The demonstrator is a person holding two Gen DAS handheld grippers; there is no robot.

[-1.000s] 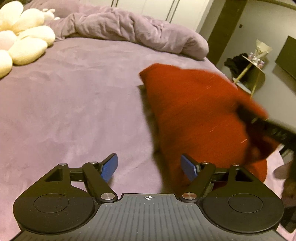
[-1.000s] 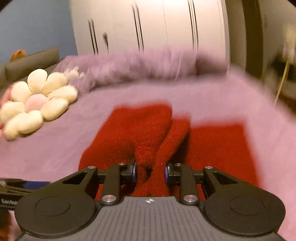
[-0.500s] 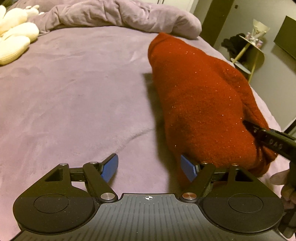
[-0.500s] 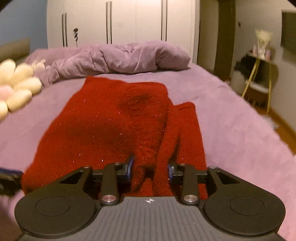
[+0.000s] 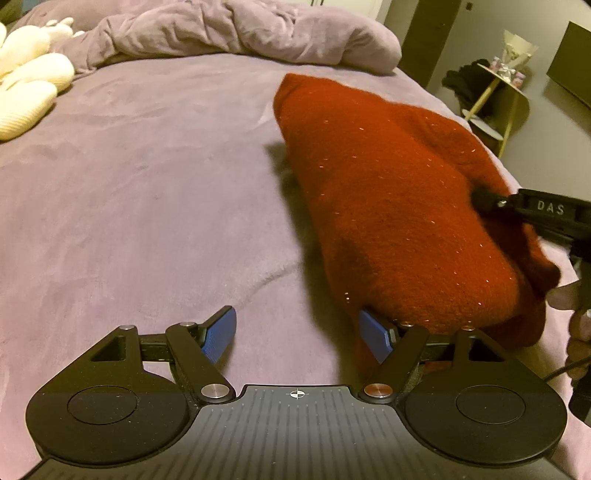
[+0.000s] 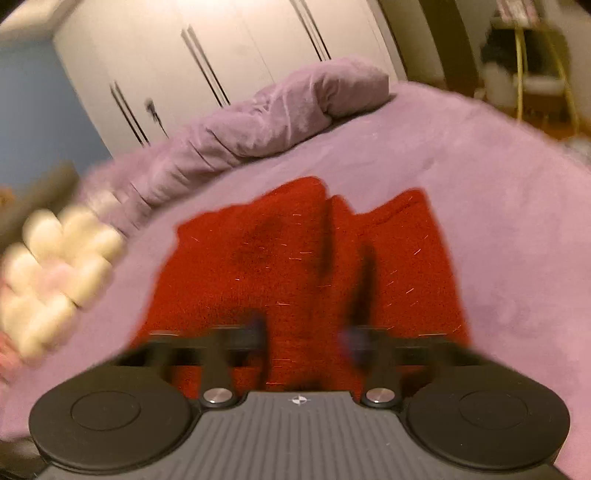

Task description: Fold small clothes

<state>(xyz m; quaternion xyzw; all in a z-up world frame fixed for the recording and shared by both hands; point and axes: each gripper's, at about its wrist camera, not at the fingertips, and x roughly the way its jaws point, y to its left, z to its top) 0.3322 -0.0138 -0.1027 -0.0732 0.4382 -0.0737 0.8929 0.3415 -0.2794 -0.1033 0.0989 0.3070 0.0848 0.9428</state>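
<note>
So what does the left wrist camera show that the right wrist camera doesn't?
Only the left wrist view shows the left gripper, its blue pads wide apart with nothing between them, and the right gripper's black finger reaching in from the side, with part of a hand behind it.

Only the right wrist view, blurred, shows the right gripper closing with red cloth between its jaws, and the white wardrobe.

Both show the red sweater on the purple bed, the crumpled duvet and the cream cushion.
</note>
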